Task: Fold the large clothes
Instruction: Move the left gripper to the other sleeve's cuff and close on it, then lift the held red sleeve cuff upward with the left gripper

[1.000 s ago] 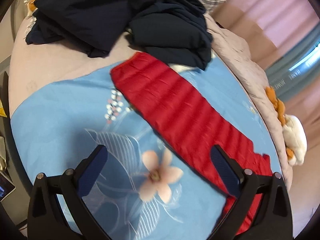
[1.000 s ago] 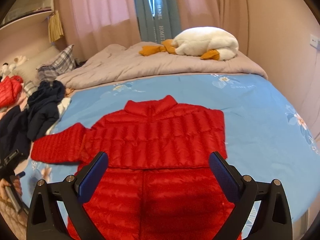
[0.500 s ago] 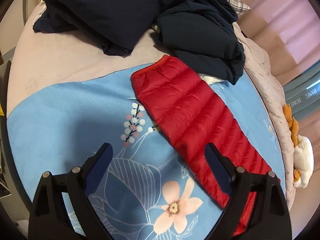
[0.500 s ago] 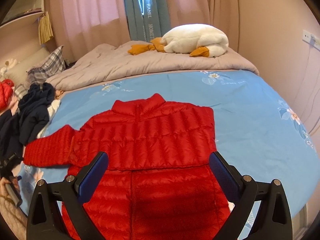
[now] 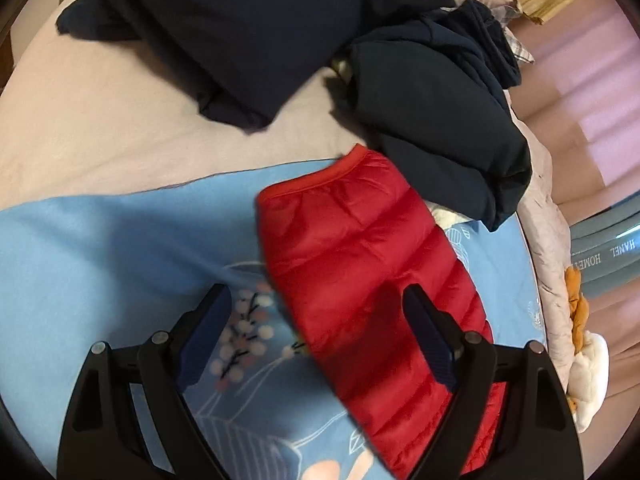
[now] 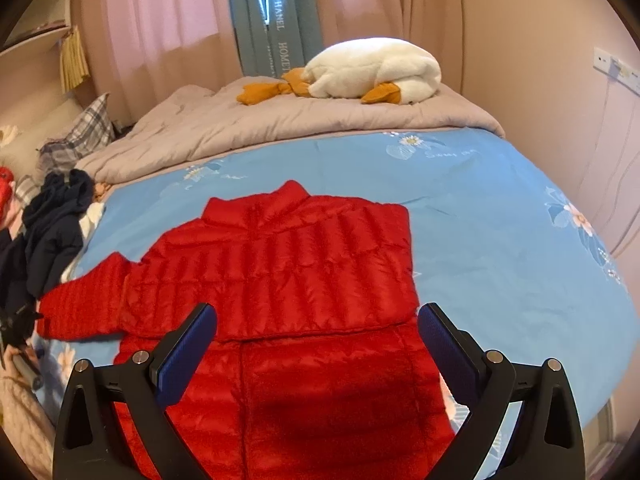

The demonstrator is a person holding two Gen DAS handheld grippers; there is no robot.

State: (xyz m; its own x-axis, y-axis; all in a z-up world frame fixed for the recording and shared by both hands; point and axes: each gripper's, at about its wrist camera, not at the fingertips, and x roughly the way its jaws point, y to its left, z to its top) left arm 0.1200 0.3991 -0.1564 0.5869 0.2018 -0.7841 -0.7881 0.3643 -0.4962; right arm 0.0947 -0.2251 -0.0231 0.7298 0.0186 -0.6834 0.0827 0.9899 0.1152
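Note:
A red quilted down jacket (image 6: 280, 272) lies flat on the blue floral bedspread (image 6: 500, 240), collar toward the far side. Its right sleeve is folded in; its left sleeve (image 6: 80, 300) sticks out to the left. In the left wrist view that sleeve (image 5: 360, 264) runs diagonally, cuff at the top. My left gripper (image 5: 316, 328) is open and hovers just above the sleeve near the cuff end, its right finger over the red fabric. My right gripper (image 6: 316, 344) is open and empty above the jacket's lower half.
A pile of dark navy clothes (image 5: 420, 100) lies just beyond the sleeve cuff, and it also shows in the right wrist view (image 6: 52, 232). A grey quilt (image 6: 280, 132) with a white plush duck (image 6: 372, 68) lies at the far side. A wall stands to the right.
My left gripper has moved forward along the sleeve toward its cuff and come closer to it. The right gripper has shifted slightly; the jacket has not moved.

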